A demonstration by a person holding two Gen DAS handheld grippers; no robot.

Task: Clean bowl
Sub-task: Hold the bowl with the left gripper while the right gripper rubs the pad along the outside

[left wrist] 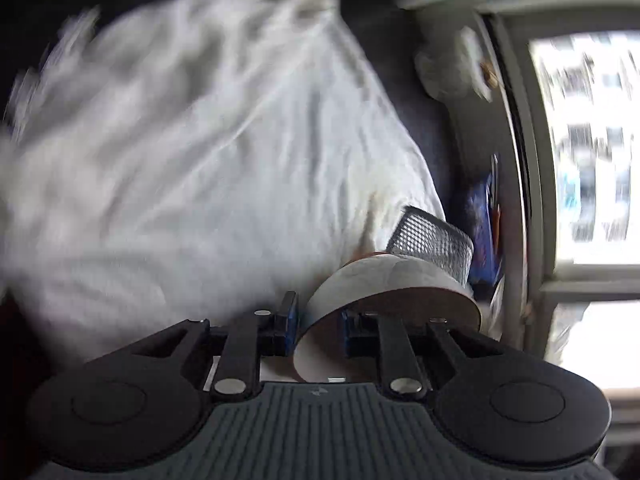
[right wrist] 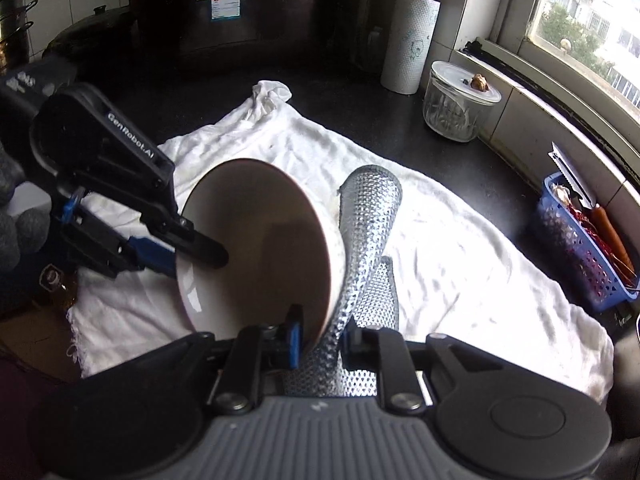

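Observation:
A bowl [right wrist: 260,248], brown inside with a pale outer wall, is held tilted on its side above the white cloth [right wrist: 460,264]. My left gripper [right wrist: 188,254] is shut on the bowl's rim from the left; in the left wrist view the rim [left wrist: 384,280] sits between the left gripper's [left wrist: 320,332] pads. My right gripper [right wrist: 320,344] is shut on a silver mesh scouring cloth [right wrist: 368,232], which wraps against the bowl's outer wall on its right side. The mesh also shows in the left wrist view [left wrist: 432,240].
The white cloth lies on a dark counter [right wrist: 360,104]. A paper towel roll [right wrist: 408,44] and a lidded glass jar [right wrist: 456,100] stand at the back by the window. A blue basket [right wrist: 580,244] sits at the right edge. A dark appliance [right wrist: 248,12] stands behind.

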